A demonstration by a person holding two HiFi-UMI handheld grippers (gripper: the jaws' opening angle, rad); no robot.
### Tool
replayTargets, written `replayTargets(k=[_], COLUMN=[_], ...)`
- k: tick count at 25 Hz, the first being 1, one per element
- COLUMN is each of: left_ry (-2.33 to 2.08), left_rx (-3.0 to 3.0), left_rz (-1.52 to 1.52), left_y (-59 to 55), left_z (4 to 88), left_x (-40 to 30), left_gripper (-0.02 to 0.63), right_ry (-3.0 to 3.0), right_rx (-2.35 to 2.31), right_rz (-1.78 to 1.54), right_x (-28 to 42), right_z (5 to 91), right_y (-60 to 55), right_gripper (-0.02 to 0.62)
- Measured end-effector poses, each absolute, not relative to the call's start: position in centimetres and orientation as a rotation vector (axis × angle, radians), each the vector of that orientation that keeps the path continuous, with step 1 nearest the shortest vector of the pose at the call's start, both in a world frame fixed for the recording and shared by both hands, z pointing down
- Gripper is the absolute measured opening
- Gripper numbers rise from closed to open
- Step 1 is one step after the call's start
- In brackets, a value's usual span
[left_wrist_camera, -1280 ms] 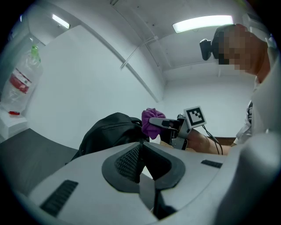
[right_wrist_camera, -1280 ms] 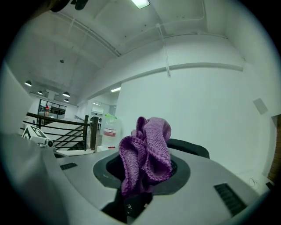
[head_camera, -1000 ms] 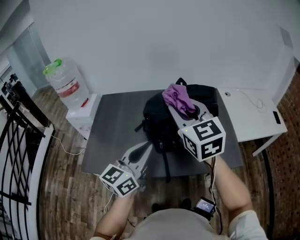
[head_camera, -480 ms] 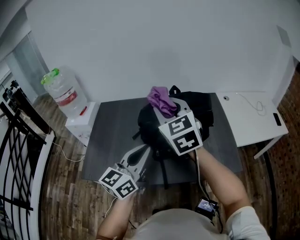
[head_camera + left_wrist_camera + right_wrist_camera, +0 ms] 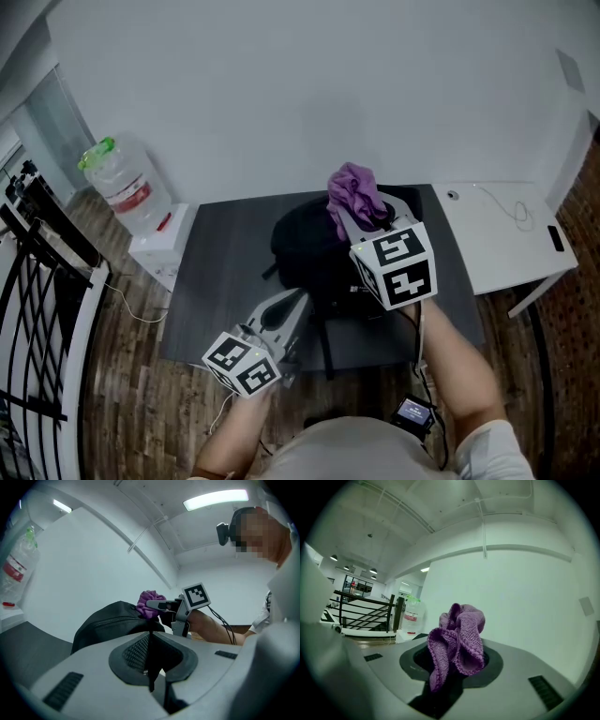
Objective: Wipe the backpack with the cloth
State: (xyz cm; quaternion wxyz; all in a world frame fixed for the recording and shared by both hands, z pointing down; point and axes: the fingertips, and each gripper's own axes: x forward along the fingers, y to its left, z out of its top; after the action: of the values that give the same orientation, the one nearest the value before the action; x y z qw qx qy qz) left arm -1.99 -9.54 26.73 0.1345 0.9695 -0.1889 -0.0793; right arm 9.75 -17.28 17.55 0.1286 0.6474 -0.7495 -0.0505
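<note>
On the dark table point(image 5: 220, 253), the black backpack point(image 5: 305, 251) is lying slumped — over its far right the right gripper point(image 5: 364, 217) is pinching a crumpled purple cloth point(image 5: 352, 192); the left gripper point(image 5: 289, 302) is waiting nearer, jaws together.

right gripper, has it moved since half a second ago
Yes. Against the white side table, the right gripper with the purple cloth has swung right, toward it, from the upper left of the backpack to its upper right.

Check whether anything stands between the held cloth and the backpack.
Nothing visible does. The purple cloth, clamped in the right gripper, is at the black backpack's top; the shut left gripper is off to the side.
</note>
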Motion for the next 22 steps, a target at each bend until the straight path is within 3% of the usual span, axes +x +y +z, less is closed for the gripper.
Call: replayTargets(k=[22], left_ry=[-0.497], left_rx=[2.819], left_rz=[-0.219], left_y=[-8.9], left_z=[26.5], left_x=[0.7], left_gripper=[0.02], right_ry=[-1.916], right_rx=[2.178], right_rz=[-0.035], right_x=[23.8], right_z=[19.3], right_y=[-12.5], right_gripper=[0.132])
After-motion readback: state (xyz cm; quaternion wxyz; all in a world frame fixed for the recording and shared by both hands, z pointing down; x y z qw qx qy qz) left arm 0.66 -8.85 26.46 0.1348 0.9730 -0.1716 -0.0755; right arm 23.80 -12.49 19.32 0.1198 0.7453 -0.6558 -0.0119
